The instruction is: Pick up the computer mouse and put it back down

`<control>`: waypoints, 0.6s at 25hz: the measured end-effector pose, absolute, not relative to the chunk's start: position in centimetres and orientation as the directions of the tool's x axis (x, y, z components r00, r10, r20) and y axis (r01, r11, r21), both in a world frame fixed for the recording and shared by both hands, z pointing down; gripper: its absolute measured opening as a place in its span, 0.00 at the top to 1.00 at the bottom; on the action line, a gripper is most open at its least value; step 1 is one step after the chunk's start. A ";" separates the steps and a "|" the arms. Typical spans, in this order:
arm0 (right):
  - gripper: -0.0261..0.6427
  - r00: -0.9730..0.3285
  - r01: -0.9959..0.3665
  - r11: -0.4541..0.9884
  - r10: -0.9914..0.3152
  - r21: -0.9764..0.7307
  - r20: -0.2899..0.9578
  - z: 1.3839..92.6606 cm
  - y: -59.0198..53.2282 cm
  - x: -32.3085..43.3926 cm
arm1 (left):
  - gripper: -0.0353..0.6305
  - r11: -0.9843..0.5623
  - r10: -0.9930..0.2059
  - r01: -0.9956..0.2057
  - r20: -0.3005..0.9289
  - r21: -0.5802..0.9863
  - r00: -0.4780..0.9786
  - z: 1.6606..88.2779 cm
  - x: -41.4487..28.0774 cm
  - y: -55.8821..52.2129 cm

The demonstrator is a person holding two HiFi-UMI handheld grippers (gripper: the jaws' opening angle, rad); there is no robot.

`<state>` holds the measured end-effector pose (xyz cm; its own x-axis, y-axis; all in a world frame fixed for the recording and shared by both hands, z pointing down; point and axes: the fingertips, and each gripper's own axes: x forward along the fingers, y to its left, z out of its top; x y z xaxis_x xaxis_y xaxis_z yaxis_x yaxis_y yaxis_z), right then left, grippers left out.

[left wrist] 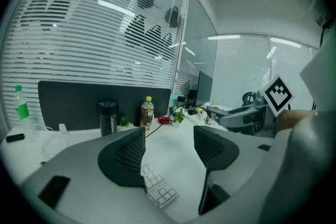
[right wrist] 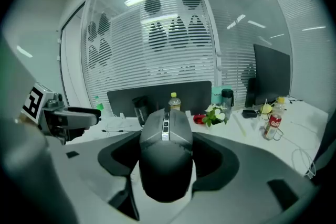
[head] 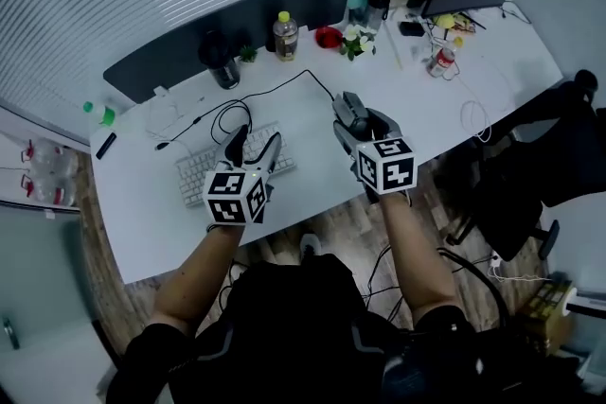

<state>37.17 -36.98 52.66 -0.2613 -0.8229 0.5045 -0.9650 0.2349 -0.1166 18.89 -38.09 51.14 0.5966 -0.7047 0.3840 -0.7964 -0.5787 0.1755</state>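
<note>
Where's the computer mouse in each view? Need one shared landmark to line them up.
Head view: computer mouse centre-right, between the right gripper fingers.
Left gripper view: can't pick it out; the right gripper's marker cube sits far right.
Right gripper view: computer mouse dead centre, between that gripper's fingers.
Shared landmark: yellow-capped bottle, by the dark divider in all three.

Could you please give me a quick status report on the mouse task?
Right gripper shut on mouse, its cable trailing. Left gripper open, empty, above keyboard. Only the keyboard lies near.
</note>
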 end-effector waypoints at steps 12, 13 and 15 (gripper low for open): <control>0.53 -0.257 -0.966 0.204 -0.685 -0.159 0.682 65.6 -37.9 39.5 | 0.49 -0.523 -0.644 -0.824 0.534 0.216 0.548 61.0 20.6 -38.5; 0.53 -0.256 -0.966 0.203 -0.675 -0.160 0.692 66.4 -37.9 39.6 | 0.49 -0.521 -0.640 -0.826 0.542 0.215 0.544 61.7 20.7 -38.5; 0.53 -0.254 -0.966 0.199 -0.659 -0.162 0.708 68.0 -38.1 39.8 | 0.49 -0.517 -0.633 -0.829 0.558 0.212 0.537 62.9 20.9 -38.7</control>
